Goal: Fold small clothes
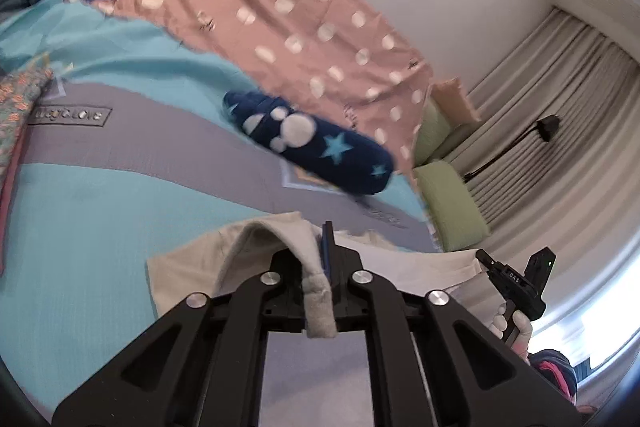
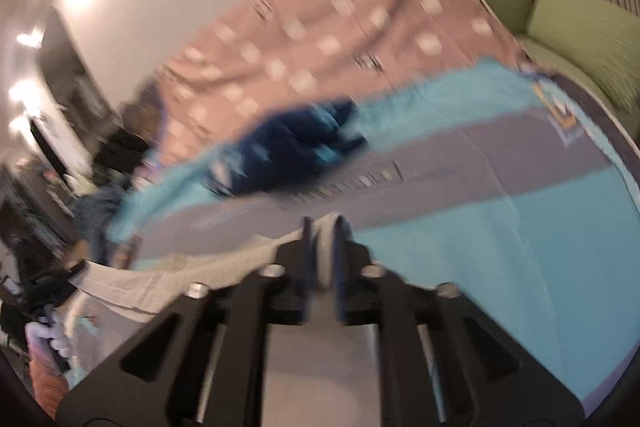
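Both tools carry 1 pale garment [image 1: 192,267] across the bed, so the step in hand looks like laying it flat, or bringing 1 edge over for a fold. To do it well, keep the 2 held points level and apart, so the cloth between them stays taut, lower both together onto the open blue and grey bedspread [image 1: 100,187], and let go only once the fabric rests without a wrinkle; it should land short of the dark blue starred bundle [image 1: 316,143] lying further up the bed. The left gripper [image 1: 318,259] has its jaws close together with a grey ribbed edge of the garment running between them. The right gripper [image 2: 323,251] has a strip of pale cloth between slightly parted jaws; the picture is too blurred to tell whether its pads press on it. The garment is cream-white and soft, with a grey cuff or hem, and it spans from 1 tool to the other just above the bedspread, sagging a little.
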